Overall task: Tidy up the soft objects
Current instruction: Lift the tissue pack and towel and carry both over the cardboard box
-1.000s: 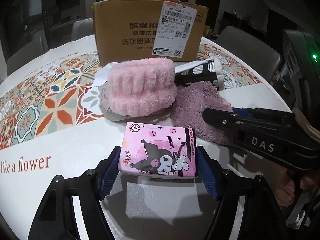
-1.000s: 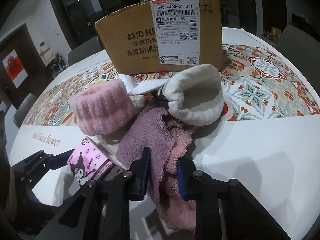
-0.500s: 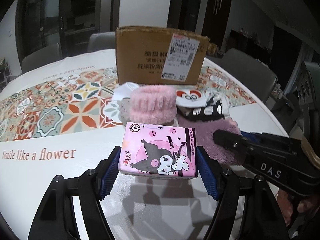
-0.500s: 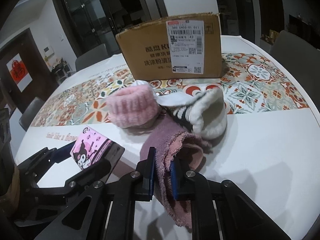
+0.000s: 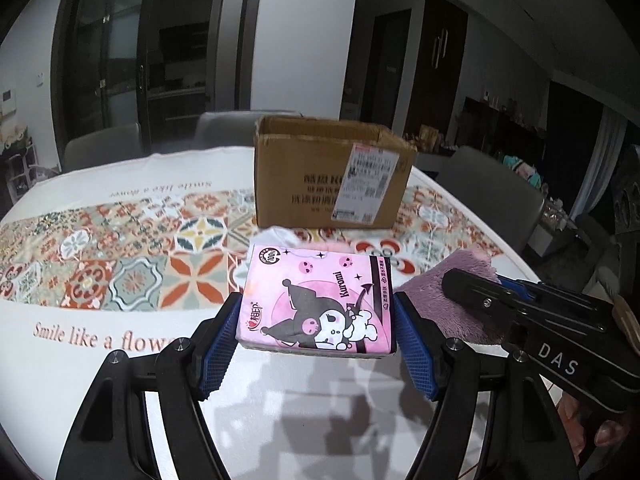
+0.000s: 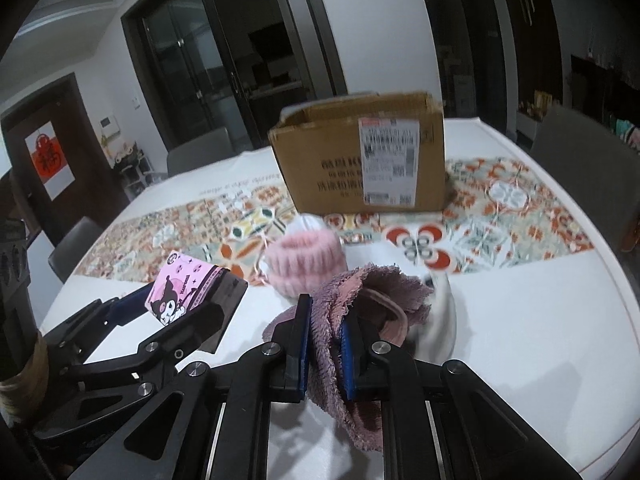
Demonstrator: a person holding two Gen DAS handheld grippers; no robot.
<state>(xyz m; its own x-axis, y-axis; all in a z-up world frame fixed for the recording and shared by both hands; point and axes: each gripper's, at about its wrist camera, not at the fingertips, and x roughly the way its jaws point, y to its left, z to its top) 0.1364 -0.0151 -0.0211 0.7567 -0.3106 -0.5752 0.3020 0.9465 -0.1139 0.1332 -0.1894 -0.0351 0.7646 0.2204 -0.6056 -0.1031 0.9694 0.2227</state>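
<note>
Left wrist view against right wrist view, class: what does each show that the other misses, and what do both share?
Only the left wrist view shows the tissue pack's whole printed face. Only the right wrist view shows the pink fluffy band clearly, and the right gripper clamping the purple towel. Both show the cardboard box, towel, pack and tablecloth.

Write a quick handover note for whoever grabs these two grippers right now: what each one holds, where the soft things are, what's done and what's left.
Left gripper: shut on the pink tissue pack, lifted off the table.
Right gripper: shut on the purple towel, which hangs between the pads.
The pink fluffy band and a white soft item lie on the table in front of the open cardboard box.
Done: both items gripped. Left: probably drop both into the box, then collect the rest.
</note>
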